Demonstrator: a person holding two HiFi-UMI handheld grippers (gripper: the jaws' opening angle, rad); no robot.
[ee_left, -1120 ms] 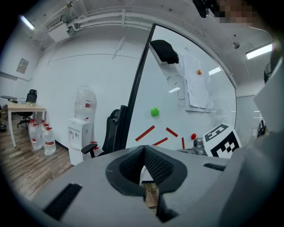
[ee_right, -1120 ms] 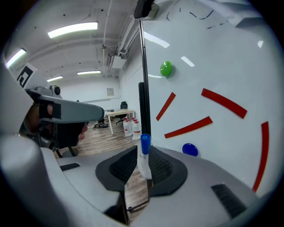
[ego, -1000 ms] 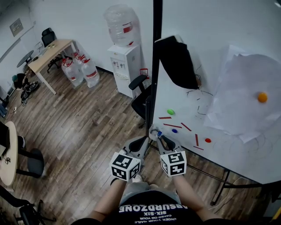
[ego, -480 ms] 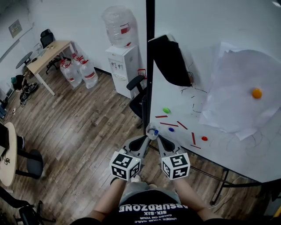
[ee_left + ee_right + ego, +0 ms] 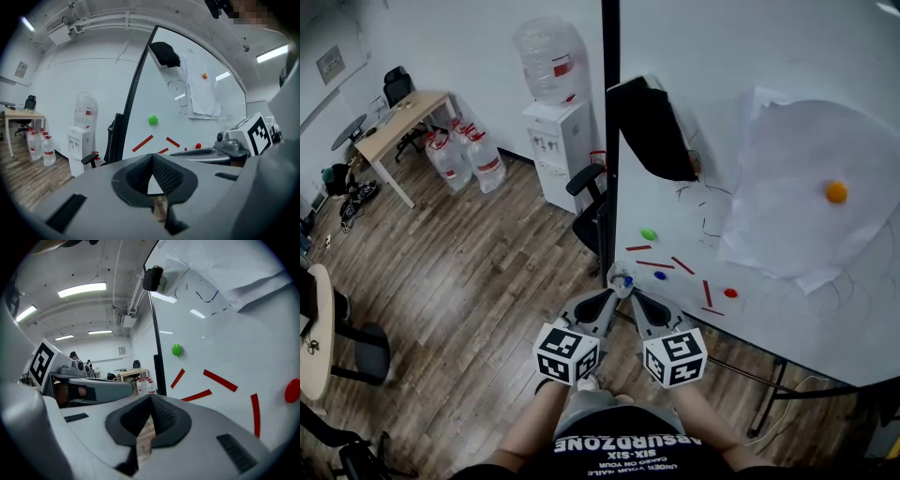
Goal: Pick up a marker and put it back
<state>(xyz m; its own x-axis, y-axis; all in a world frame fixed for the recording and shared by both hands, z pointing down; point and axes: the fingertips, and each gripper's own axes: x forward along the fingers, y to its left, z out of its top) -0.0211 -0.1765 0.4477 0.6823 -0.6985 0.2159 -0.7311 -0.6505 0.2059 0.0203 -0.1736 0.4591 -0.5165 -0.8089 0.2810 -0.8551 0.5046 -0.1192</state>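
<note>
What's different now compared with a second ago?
The right gripper closed its fingers, with nothing between them. The left gripper stayed shut beside it, and the green magnet and red strips on the whiteboard stayed put.

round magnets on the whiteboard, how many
4: green magnet above the red strips, blue magnet below it, red magnet further right, orange magnet on the paper sheet. The dark cloth may hide more.
</note>
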